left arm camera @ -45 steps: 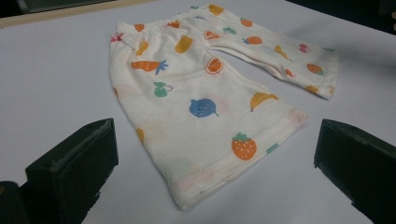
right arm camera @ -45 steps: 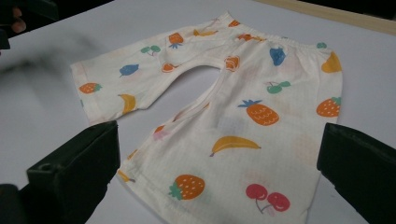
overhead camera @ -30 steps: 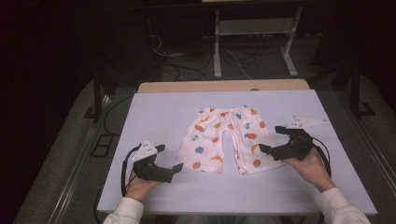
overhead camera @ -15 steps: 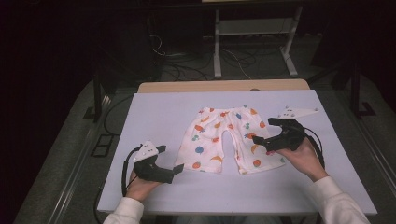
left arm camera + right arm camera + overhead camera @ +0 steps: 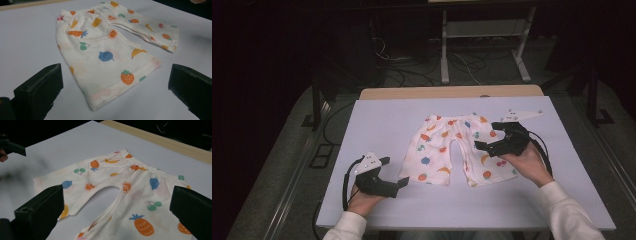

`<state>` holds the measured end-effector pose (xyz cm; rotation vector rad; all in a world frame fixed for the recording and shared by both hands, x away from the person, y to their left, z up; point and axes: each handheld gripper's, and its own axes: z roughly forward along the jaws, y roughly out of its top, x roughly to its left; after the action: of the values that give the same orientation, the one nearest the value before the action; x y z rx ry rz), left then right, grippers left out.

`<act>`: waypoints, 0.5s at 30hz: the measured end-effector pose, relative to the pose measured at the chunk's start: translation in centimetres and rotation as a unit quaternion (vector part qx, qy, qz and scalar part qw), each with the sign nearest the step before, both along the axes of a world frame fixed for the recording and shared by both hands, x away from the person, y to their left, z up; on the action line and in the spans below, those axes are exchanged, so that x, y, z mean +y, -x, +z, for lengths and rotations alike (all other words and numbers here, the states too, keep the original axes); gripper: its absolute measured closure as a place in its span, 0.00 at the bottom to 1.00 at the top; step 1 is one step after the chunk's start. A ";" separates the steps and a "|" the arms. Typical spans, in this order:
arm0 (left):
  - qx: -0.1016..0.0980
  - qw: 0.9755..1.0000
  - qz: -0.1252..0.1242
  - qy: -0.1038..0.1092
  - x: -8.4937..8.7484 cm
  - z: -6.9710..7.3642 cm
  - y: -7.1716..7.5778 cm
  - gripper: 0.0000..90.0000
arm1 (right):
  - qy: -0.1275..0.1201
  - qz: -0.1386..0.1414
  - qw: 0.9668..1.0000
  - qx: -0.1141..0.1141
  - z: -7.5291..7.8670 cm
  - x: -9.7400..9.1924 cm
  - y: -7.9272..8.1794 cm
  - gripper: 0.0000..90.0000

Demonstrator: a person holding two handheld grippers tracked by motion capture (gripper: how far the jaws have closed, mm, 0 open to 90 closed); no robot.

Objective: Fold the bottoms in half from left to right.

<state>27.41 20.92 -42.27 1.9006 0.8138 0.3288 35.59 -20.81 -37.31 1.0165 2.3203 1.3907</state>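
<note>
Our jaws stand wide on both sides, holding nothing. The left gripper (image 5: 404, 183) rests on the counter (image 5: 377, 120) just beside the shorts' (image 5: 452, 150) near leg hem; the right gripper (image 5: 479, 146) hovers over the other leg. The fruit-print shorts lie flat mid-counter, waistband away from us. The counter is pale and bare, edged with wood (image 5: 452, 92). Beyond it, a dark room with floor cables (image 5: 412, 70) and a white stand (image 5: 482, 35).

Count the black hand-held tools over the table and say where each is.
2. The left black tool sits open near the table's front-left, beside the white fruit-print shorts; the right black tool hovers open over the shorts' right leg.
</note>
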 end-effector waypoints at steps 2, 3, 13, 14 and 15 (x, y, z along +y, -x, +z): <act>0.000 1.000 0.000 0.001 0.1 0.0 0.0 0.00 | -0.001 0.000 1.000 0.000 0.0 0.1 -0.1 0.00; 0.000 1.000 0.001 0.001 0.1 0.0 0.0 0.00 | -0.003 -0.001 1.000 0.000 0.0 0.3 -0.3 0.00; 0.000 1.000 0.002 0.001 0.2 0.0 0.0 0.00 | -0.003 -0.004 1.000 0.001 0.0 0.8 -1.3 0.00; 0.000 1.000 0.003 0.002 0.2 0.0 0.0 0.00 | -0.002 -0.003 1.000 0.001 0.0 0.9 -1.4 0.00; 0.000 1.000 0.003 0.002 0.2 0.0 0.0 0.00 | -0.002 -0.004 1.000 0.002 0.0 1.0 -1.5 0.00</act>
<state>27.41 21.08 -42.27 1.8956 0.8202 0.3299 37.12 -19.82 -37.30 1.0284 2.3160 1.3912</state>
